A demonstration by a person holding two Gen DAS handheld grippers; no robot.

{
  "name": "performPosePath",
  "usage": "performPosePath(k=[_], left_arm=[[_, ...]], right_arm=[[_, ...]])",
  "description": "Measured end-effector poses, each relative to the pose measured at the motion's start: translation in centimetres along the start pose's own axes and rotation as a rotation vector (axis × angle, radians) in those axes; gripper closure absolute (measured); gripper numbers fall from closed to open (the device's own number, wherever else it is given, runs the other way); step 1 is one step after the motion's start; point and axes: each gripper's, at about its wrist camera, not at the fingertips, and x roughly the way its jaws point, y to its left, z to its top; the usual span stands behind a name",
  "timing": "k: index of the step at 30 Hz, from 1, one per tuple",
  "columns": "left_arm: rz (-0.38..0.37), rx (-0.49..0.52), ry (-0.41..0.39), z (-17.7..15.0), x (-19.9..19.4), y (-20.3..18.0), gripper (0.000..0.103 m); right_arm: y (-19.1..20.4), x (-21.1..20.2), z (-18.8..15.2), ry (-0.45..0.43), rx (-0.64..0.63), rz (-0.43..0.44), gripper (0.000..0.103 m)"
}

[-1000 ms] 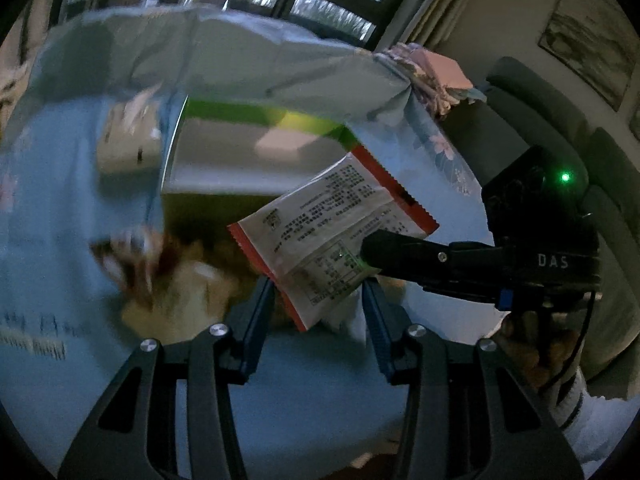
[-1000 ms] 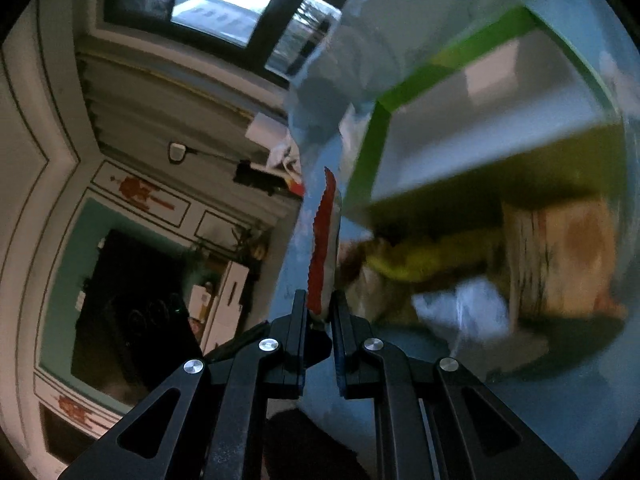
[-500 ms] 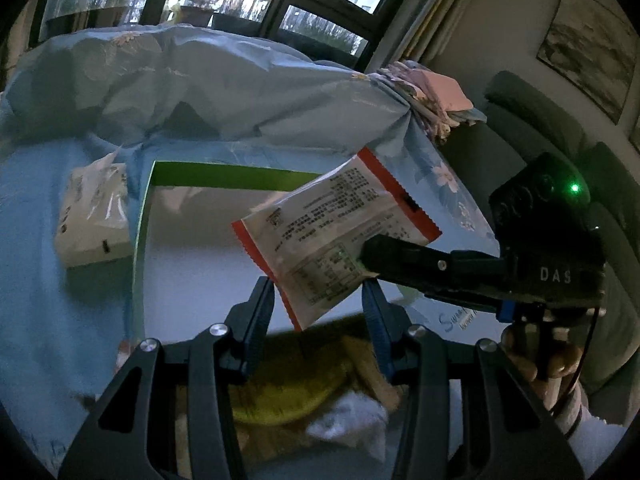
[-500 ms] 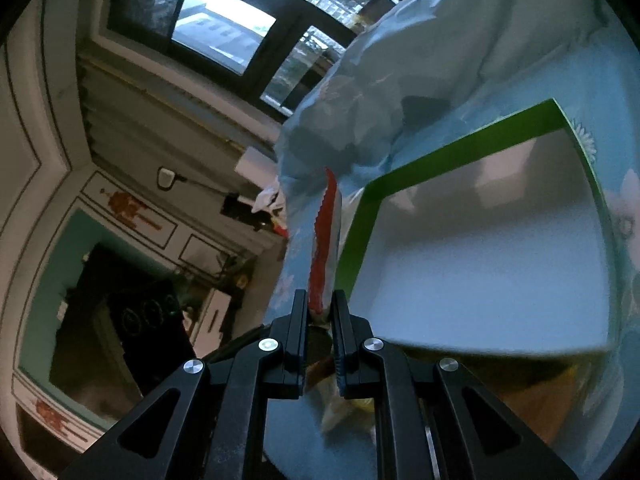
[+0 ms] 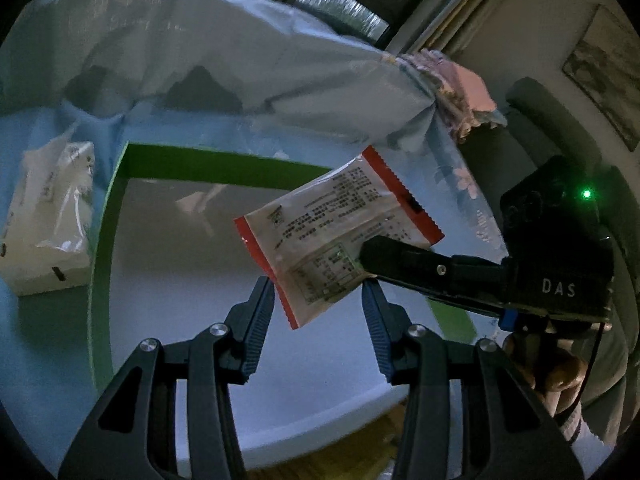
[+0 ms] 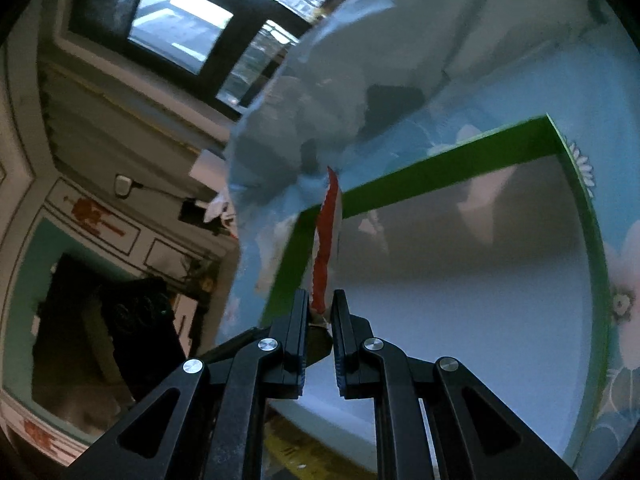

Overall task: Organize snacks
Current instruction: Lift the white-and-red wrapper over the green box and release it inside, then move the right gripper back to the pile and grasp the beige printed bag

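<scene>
- The right tool [image 6: 321, 312] is clamped narrow on the lower edge of a snack packet [image 5: 336, 236], white with red serrated ends and printed text.
- In the right wrist view the snack packet [image 6: 326, 240] stands edge-on at 12 o'clock from the tips.
- The left tool [image 5: 318, 312] gapes wide and grips nothing; the packet hangs just above its gap.
- Beneath lies a green-rimmed box [image 5: 208, 168] with a pale floor, resting on a blue floral cloth [image 5: 248, 52].
- A tissue pack [image 5: 48, 216] sits at 9 o'clock, beside the box.
</scene>
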Motion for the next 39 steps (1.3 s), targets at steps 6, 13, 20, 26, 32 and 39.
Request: performPosePath(k=[6, 13, 20, 26, 32, 39], left_arm=[[0.029, -0.023, 0.049, 0.0, 1.9, 0.7, 0.057], [0.099, -0.002, 0.052, 0.0, 2.3, 0.4, 0.048], [0.157, 0.03, 0.015, 0.0, 1.3, 0.1, 0.03], [0.254, 0.114, -0.052, 0.0, -0.3, -1.7, 0.018], [0.333, 0.17, -0.108, -0.8, -2.1, -3.2, 0.016], [0.377, 0.186, -0.179, -1.9, -4.4, -4.6, 0.002]], right_arm=[[-1.7, 1.6, 0.0, 0.024, 0.047, -0.032, 0.09], [-2.8, 1.6, 0.0, 0.037, 0.086, -0.112, 0.073], [-2.7, 0.1, 0.0, 0.0, 0.086, -0.14, 0.054], [-1.6, -2.2, -0.6, -0.05, 0.069, -0.165, 0.048], [0.5, -5.5, -1.9, -0.13, -0.035, -0.25, 0.044], [2.5, -8.5, -3.4, -0.179, -0.131, -0.318, 0.043]])
